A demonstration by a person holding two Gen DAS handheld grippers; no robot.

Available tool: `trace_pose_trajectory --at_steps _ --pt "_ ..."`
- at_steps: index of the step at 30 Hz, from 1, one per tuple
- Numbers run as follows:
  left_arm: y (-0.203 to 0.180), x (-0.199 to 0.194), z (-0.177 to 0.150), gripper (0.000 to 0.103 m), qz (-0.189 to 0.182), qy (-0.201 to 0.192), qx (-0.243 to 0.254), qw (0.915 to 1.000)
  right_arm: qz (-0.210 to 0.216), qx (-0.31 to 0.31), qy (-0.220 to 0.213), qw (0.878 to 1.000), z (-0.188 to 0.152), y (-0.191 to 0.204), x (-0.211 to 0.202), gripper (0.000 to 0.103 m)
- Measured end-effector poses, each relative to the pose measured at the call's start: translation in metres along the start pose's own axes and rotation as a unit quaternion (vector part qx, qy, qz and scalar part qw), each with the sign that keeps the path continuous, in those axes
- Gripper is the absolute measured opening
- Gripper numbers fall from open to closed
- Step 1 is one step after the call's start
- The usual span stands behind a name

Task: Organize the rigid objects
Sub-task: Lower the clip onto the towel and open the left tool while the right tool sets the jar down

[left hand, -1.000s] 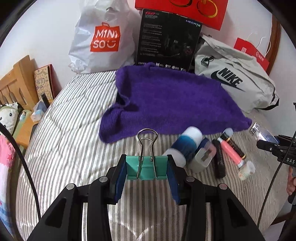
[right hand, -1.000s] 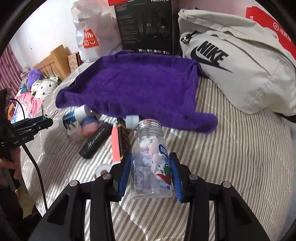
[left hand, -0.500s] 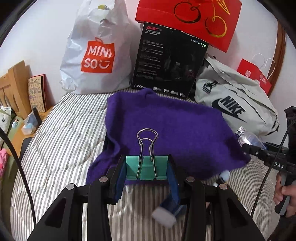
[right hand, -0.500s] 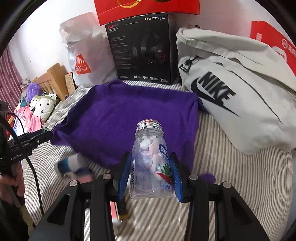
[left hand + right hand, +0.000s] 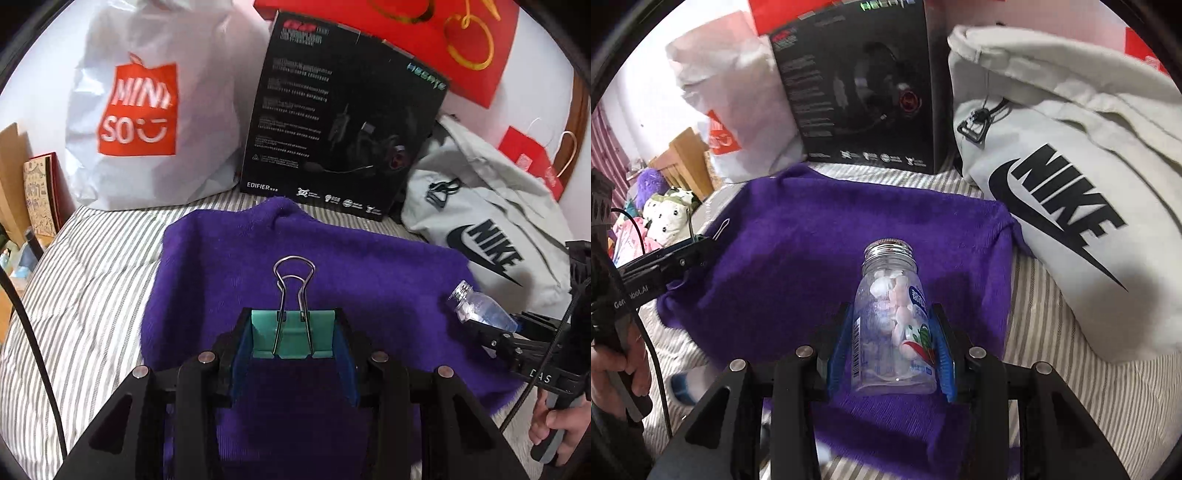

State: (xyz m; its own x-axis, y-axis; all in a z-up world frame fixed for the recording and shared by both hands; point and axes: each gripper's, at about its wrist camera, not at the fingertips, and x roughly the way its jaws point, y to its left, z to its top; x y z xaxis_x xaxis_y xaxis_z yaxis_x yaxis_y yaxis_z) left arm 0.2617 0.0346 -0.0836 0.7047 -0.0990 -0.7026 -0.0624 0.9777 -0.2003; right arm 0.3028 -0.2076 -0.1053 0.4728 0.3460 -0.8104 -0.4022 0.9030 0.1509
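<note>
My left gripper [image 5: 293, 343] is shut on a teal binder clip [image 5: 293, 338] whose wire handles stick up; it hangs over the purple towel [image 5: 332, 273] spread on the striped bed. My right gripper [image 5: 892, 350] is shut on a clear plastic bottle [image 5: 892, 314] of pink and white candies with no cap, also above the purple towel [image 5: 831, 258]. In the left wrist view the bottle [image 5: 480, 310] and the right gripper show at the right edge. The right wrist view has the left gripper [image 5: 701, 243] at its left edge, with the clip's wire handle poking out.
Along the far wall stand a white Miniso bag [image 5: 147, 110], a black headset box [image 5: 343, 118] and a grey Nike bag [image 5: 1071, 184]. A red paper bag [image 5: 443, 37] hangs behind. A blue and white item [image 5: 683, 384] lies on the striped sheet near the towel's front edge.
Both grippers have moved forward over the bed, from above the loose items on the striped sheet to above the purple towel. Each keeps its hold on its object.
</note>
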Motion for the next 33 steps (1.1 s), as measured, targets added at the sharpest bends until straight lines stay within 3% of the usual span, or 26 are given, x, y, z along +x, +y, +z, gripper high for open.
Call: trace_pose_trajectory --at_steps 13,25,30,33 --pt "0.003 0.047 0.015 0.039 0.014 0.066 0.001 0.9977 -0.020 -0.002 0.031 0.999 0.016 -0.009 0.044 0.040" --pt "-0.007 0.050 0.017 0.040 0.040 0.084 0.039 0.9949 -0.025 -0.030 0.046 0.998 0.016 -0.001 0.045 0.041" --pt "-0.010 0.046 0.012 0.064 0.036 0.095 0.042 0.9939 -0.018 -0.040 0.053 0.998 0.014 0.001 0.042 0.043" --pt "-0.011 0.042 0.008 0.066 0.042 0.100 0.049 0.9929 -0.009 -0.033 0.064 0.997 0.011 0.000 0.037 0.049"
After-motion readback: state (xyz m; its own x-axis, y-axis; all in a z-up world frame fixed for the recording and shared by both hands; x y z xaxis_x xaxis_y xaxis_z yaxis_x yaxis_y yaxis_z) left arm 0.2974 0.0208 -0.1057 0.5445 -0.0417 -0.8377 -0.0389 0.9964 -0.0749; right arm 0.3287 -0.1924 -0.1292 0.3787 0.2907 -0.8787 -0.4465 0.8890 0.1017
